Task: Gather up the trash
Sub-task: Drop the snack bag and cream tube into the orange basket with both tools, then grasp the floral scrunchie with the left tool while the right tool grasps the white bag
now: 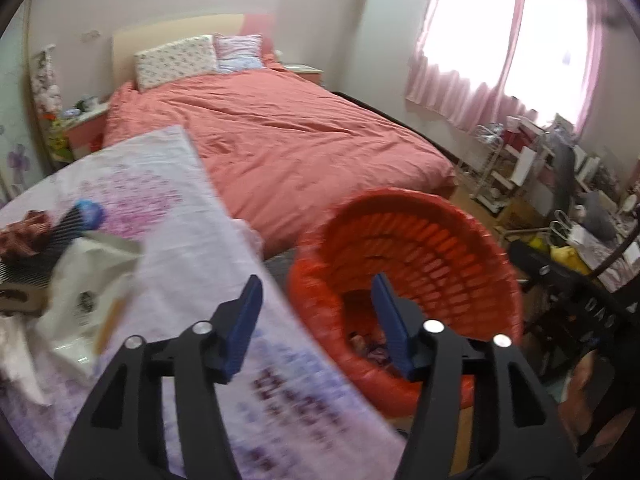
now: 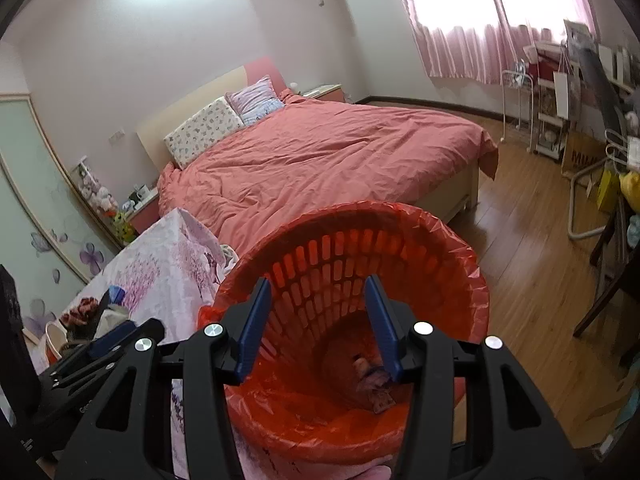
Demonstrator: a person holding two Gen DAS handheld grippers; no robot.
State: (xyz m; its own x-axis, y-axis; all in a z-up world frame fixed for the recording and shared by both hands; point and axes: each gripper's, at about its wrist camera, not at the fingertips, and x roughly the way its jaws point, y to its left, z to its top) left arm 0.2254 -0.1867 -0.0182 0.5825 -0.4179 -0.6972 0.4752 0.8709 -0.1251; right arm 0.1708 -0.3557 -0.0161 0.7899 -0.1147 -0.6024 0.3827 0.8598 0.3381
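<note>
A red slatted trash basket [image 2: 460, 264] lined with a red plastic bag stands beside a table under a floral cloth [image 1: 192, 240]. Crumpled wrappers [image 2: 374, 380] lie at the basket's bottom. My right gripper [image 2: 319, 282] hangs open over the basket's mouth with nothing between its blue fingers. My left gripper [image 1: 317, 280] is open and empty too, above the table's edge and the basket's [image 1: 420, 240] near rim. On the table to its left lie a white plastic bag [image 1: 92, 280], a black comb [image 1: 36, 248], a blue round thing [image 1: 90, 212], a cardboard scrap [image 1: 20, 300] and white tissue [image 1: 16, 360].
A bed with a salmon-pink cover [image 2: 320, 152] fills the middle of the room behind the basket. Wooden floor [image 2: 520, 240] runs to the right. Racks, boxes and a cluttered desk [image 1: 560, 184] line the wall under the pink curtains. A chair [image 2: 612, 272] stands at the right.
</note>
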